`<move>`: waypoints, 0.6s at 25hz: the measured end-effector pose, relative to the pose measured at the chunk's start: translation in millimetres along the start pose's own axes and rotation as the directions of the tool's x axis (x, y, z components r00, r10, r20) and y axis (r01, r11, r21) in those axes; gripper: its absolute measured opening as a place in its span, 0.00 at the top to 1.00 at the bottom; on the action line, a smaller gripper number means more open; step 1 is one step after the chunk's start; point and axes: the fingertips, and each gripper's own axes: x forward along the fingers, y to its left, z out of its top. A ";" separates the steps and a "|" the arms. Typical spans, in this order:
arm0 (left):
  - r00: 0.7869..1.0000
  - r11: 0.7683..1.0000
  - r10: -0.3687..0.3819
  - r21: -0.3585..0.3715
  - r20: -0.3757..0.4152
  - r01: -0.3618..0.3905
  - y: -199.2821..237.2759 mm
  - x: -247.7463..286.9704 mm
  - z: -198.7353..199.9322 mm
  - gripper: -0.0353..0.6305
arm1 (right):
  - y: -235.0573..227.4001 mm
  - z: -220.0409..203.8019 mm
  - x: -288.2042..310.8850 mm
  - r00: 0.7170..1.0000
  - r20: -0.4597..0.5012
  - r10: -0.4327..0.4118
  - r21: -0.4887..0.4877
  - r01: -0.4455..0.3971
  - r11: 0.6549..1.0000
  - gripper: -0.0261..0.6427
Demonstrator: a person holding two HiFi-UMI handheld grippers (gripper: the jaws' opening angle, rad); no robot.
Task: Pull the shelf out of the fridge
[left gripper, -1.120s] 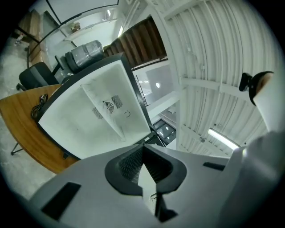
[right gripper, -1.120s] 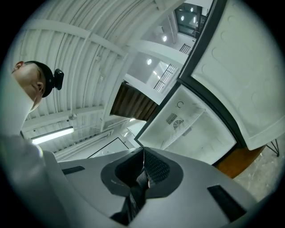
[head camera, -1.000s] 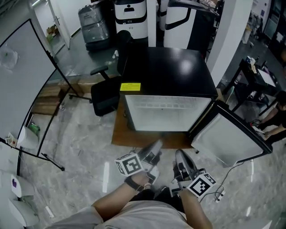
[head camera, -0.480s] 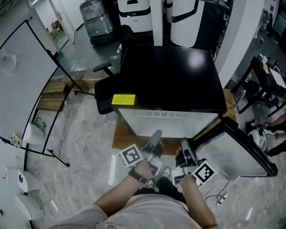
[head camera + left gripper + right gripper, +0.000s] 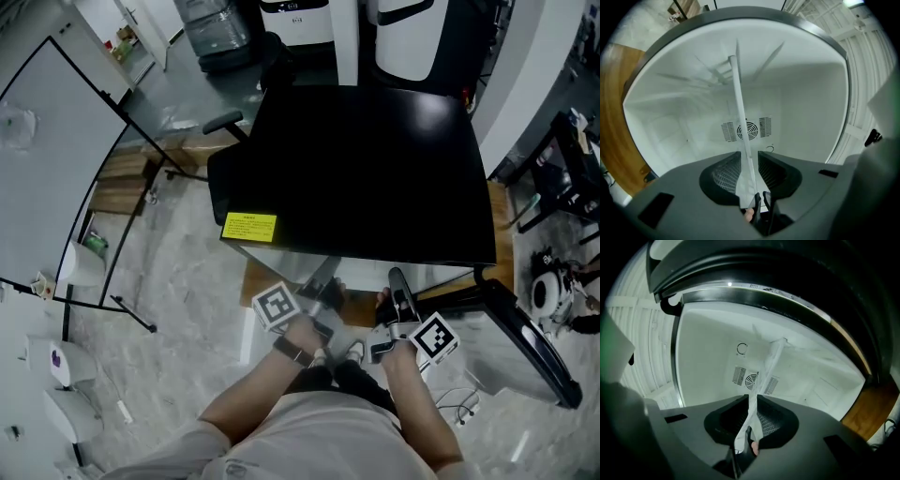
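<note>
The black fridge point(image 5: 366, 169) stands with its door point(image 5: 525, 347) swung open to the right. Its white shelf point(image 5: 739, 108) shows edge-on as a thin plate running into the white cavity. My left gripper point(image 5: 749, 155) straddles the shelf's front edge. Its jaws are opening, and a gap shows on each side of the plate. My right gripper point(image 5: 752, 401) is shut on the same shelf point(image 5: 766, 362) further right. In the head view the left gripper point(image 5: 323, 295) and the right gripper point(image 5: 398, 286) both reach under the fridge's top edge.
A fan vent point(image 5: 747, 130) sits in the cavity's back wall. The fridge rests on a wooden board point(image 5: 258, 277). An office chair point(image 5: 225, 178) stands to its left, a large panel on a stand point(image 5: 47, 159) further left, cables point(image 5: 459, 398) on the floor at right.
Both grippers have moved forward from in front of the fridge into its opening. The head view has shifted over the fridge top.
</note>
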 end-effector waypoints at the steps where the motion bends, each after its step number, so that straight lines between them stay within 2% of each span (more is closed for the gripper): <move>1: 1.000 1.000 -0.010 -0.012 -0.001 0.010 -0.6 3.6 2.6 0.80 | -3.2 -0.4 3.8 1.000 0.006 -0.010 0.018 0.010 1.000 0.90; 4: 1.000 0.999 -0.020 -0.032 0.003 0.021 1.8 10.4 9.7 0.79 | -12.1 0.2 12.4 0.999 0.019 -0.033 0.047 0.032 0.998 0.83; 15: 0.997 0.993 -0.070 -0.092 0.017 0.071 4.5 32.1 28.1 0.80 | -20.0 11.0 48.5 0.997 0.073 -0.034 0.094 0.027 0.995 0.84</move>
